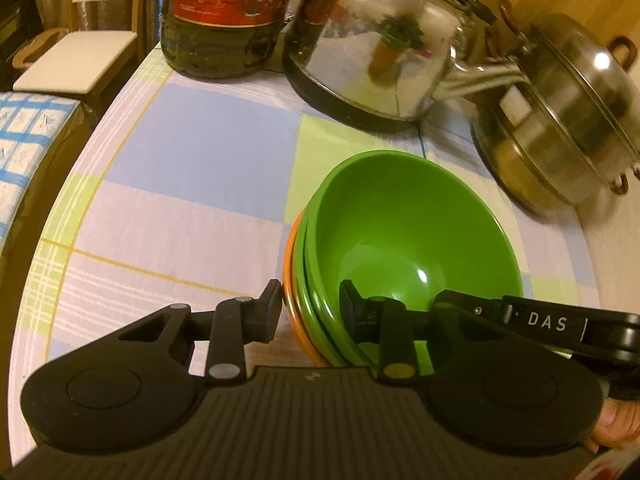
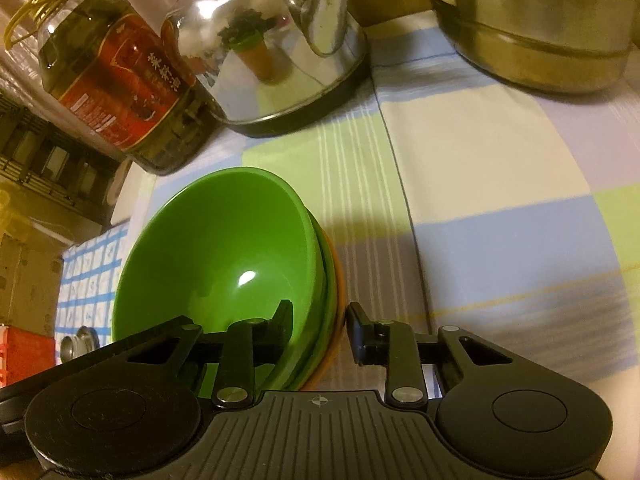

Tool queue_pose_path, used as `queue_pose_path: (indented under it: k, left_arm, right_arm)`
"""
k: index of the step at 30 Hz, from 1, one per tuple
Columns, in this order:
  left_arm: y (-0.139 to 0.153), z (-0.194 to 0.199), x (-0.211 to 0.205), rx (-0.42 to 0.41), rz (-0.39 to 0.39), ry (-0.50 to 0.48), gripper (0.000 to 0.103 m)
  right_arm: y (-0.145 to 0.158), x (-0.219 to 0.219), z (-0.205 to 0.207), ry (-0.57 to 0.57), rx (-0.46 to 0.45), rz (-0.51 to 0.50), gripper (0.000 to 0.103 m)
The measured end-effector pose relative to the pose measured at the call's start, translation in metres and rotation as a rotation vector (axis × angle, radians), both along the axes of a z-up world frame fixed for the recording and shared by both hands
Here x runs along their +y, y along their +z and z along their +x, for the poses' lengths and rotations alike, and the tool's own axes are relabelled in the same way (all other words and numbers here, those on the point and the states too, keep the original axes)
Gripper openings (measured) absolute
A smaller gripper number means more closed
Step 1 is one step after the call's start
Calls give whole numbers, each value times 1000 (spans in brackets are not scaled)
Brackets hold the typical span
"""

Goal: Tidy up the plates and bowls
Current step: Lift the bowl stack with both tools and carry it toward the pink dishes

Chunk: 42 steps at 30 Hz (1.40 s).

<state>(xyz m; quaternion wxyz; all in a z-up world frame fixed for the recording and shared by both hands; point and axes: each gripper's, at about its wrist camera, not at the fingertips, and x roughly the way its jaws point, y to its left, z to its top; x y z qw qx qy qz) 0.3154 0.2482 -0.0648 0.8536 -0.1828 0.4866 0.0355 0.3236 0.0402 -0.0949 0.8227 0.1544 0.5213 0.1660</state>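
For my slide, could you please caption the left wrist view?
Left gripper clamps the rim of stacked bowls beside a steel kettle.

A glossy green bowl (image 1: 412, 236) sits upright, nested on top of a second green bowl (image 1: 310, 280) and an orange bowl (image 1: 292, 292) at the bottom, the stack of three standing on the checked cloth of the table (image 1: 192, 184), inward from its near edge
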Motion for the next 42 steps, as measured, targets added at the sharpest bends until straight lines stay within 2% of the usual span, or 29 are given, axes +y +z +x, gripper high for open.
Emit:
queue_pose_path:
  k: [11, 27, 34, 42]
  left_arm:
    - [19, -52, -40, -14, 1, -45, 28]
    - [57, -149, -138, -64, -16, -171, 28]
    - [55, -192, -181, -57, -41, -217, 28]
    - [47, -221, -228, -38, -81, -286, 28]
  right_arm:
    - [11, -39, -62, -63, 7, 23, 28]
    - [39, -138, -196, -186, -8, 48, 28]
    - [42, -181, -254, -245, -21, 43, 28]
    - [40, -229, -306, -328, -26, 13, 28]
